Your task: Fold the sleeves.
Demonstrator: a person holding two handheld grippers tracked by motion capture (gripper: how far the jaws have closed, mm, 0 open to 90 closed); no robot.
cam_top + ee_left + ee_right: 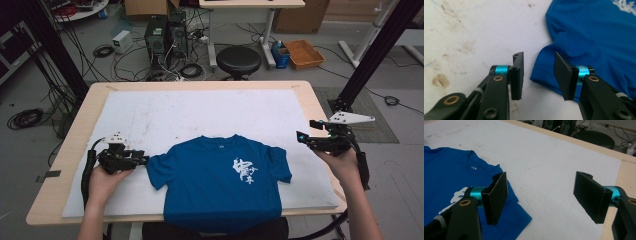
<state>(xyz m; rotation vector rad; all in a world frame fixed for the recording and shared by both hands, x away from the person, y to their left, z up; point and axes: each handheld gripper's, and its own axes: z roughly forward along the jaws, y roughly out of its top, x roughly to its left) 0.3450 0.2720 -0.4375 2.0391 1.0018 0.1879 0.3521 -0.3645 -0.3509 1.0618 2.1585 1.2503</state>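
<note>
Our left gripper [537,75] sits half-closed at the shirt [220,175] sleeve [546,72], whose hem lies between the pads, not yet pinched. To grip well, we should press low against the white mat [190,112] so one pad slides under the hem, then close fully. Farther off, our right gripper [546,195] hangs with jaws wide and empty, the other sleeve just beside its left pad. We cannot tell whether the left pads touch cloth yet; the shirt's bottom hem drops out of sight over the table [80,120] edge.

A stained white mat [165,115] covers the wooden table [75,150]; behind stand a black stool [238,60] and an orange tray [303,53].
</note>
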